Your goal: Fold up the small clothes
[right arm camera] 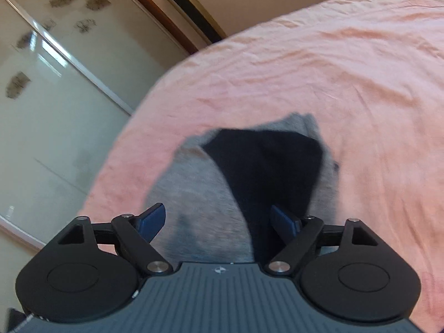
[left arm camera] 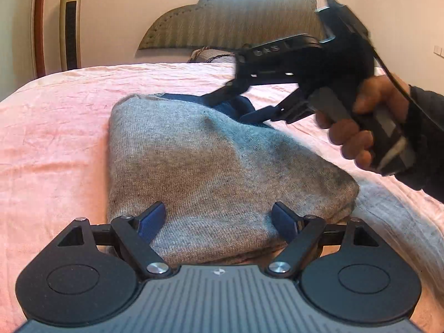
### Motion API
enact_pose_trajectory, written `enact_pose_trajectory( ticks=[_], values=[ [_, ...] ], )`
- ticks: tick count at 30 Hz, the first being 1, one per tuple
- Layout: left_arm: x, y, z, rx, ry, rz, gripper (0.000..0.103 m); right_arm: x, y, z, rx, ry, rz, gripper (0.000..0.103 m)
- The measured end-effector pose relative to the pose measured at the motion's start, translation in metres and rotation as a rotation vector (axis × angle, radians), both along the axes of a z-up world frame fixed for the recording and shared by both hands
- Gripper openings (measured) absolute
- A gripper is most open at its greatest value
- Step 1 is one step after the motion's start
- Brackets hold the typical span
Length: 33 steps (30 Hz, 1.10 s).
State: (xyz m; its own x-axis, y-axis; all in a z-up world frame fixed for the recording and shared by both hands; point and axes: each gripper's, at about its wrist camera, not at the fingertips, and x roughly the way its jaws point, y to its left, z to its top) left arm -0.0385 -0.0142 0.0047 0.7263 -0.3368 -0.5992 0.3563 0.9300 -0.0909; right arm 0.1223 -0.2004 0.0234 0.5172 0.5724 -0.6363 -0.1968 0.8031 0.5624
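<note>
- Centrally, a folded grey knitted garment (left arm camera: 199,163) lies flat on a crumpled pink bedsheet (left arm camera: 55,127); its near edge sits doubled over, layers stacked.
- At the garment's far end a dark navy fabric piece (right arm camera: 266,163) shows, lying on the grey knit; in the left wrist view only a strip of it is visible behind the grey fold.
- The left gripper (left arm camera: 219,217), black with blue pads, hovers over the near edge of the grey garment; its jaws stand wide apart, nothing pressed between them.
- The right gripper (left arm camera: 238,105) reaches in from the right side over the navy piece, held by a hand (left arm camera: 352,127) in a dark sleeve (left arm camera: 424,127). Its jaws are apart; whether the tips touch the cloth cannot be told through the blur.
- From the right wrist view, grey and navy cloth lie under the spread blue fingers (right arm camera: 152,220), unclamped.
- Beyond the bed: an upholstered olive headboard (left arm camera: 230,19), a patterned pillow (left arm camera: 211,55), a gold tower appliance (left arm camera: 70,22) against the wall, and glass-panelled sliding doors (right arm camera: 55,97).
</note>
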Motion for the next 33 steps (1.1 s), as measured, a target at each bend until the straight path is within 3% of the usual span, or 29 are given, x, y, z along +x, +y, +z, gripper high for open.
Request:
enact_pose_trajectory(
  ticks=[2,3,5,8,10,11,12,14,18,21,22,23,24,26,28,29,31,33],
  values=[
    [-0.001,0.000,0.000,-0.003,-0.001,0.003,0.084,-0.008,-0.010,0.003,0.009,-0.012,-0.037,0.064],
    [-0.001,-0.001,0.000,-0.005,-0.001,0.004,0.084,-0.015,-0.011,0.010,0.013,-0.006,-0.048,0.068],
    [-0.001,-0.001,0.001,-0.005,-0.001,0.005,0.084,-0.038,-0.003,0.034,-0.001,-0.087,-0.001,0.071],
    [-0.001,-0.002,0.001,-0.003,-0.001,0.005,0.084,-0.063,0.014,0.042,0.051,-0.108,0.108,0.090],
    [-0.001,-0.002,0.001,-0.002,-0.001,0.005,0.084,-0.065,0.027,0.023,-0.012,-0.046,0.166,0.090],
    [-0.001,-0.002,0.001,-0.003,-0.001,0.005,0.084,-0.062,0.029,0.010,-0.074,-0.021,0.158,0.084],
    [-0.001,-0.002,0.001,-0.003,-0.002,0.006,0.084,-0.066,0.026,0.006,-0.072,-0.079,0.156,0.082],
    [-0.002,-0.002,0.001,-0.002,-0.005,0.009,0.084,-0.069,0.021,0.011,-0.065,-0.067,0.119,0.076],
    [-0.002,-0.003,0.000,0.006,-0.010,0.012,0.084,-0.092,0.034,0.036,-0.123,-0.131,0.121,0.083],
    [-0.008,-0.002,0.003,0.007,-0.025,0.027,0.084,-0.094,0.035,0.026,-0.092,-0.091,0.131,0.092],
    [-0.013,0.001,0.007,0.006,-0.034,0.047,0.084,-0.091,0.030,0.013,-0.105,-0.051,0.122,0.087],
    [-0.022,0.006,0.012,-0.004,-0.044,0.069,0.085,-0.090,0.021,0.007,-0.079,-0.064,0.104,0.077],
    [-0.030,0.014,0.017,-0.024,-0.050,0.086,0.085,-0.092,0.013,0.009,-0.040,-0.055,0.074,0.073],
    [-0.046,0.038,0.025,-0.091,-0.041,0.135,0.086,-0.105,-0.003,0.023,0.022,-0.050,0.042,0.076],
    [-0.050,0.064,0.025,-0.162,0.003,0.213,0.086,-0.120,-0.018,0.035,0.021,-0.094,0.011,0.088],
    [-0.047,0.074,0.021,-0.188,0.037,0.245,0.086,-0.125,-0.026,0.036,0.019,-0.086,-0.007,0.086],
    [-0.038,0.084,0.014,-0.197,0.108,0.292,0.086,-0.129,-0.035,0.030,0.013,-0.045,-0.010,0.078],
    [-0.032,0.082,0.014,-0.191,0.114,0.287,0.083,-0.130,-0.032,0.019,-0.014,0.003,0.033,0.054]
  ],
)
